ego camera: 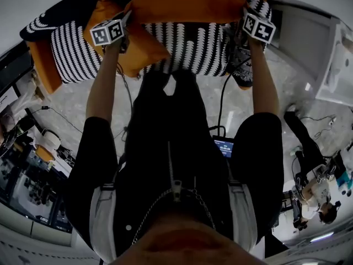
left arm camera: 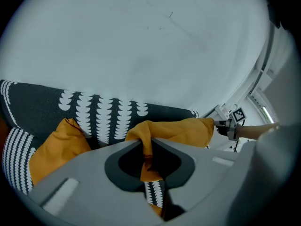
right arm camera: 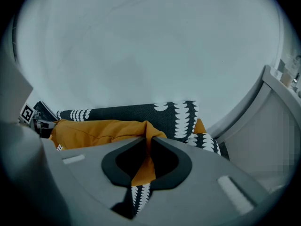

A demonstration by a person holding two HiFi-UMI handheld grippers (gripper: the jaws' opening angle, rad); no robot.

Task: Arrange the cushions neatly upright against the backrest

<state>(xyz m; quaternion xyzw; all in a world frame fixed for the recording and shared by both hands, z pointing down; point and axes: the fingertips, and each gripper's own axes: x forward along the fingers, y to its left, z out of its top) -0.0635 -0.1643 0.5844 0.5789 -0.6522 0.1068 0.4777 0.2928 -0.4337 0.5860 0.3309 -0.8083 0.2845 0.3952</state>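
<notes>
1. Pale wall rises behind a sofa covered in black-and-white patterned cloth. The sofa stands on a grey speckled floor.
2. One orange cushion hangs stretched between the two grippers, in front of the backrest and above the seat. Each gripper has one of its top corners.
3. The left gripper has its jaws nearly together, pinched on a fold of orange cloth at the cushion's left corner. The cloth runs down through the narrow gap between them.
4. The right gripper is closed in the same way on the cushion's right corner, with a tongue of orange cloth caught between its jaws.
5. A second orange cushion lies tilted on the seat just below the left gripper. Whether it touches the held cushion is not clear.
6. A small orange corner shows at the sofa's right end. It is possibly another cushion, but too little of it is visible to say.
</notes>
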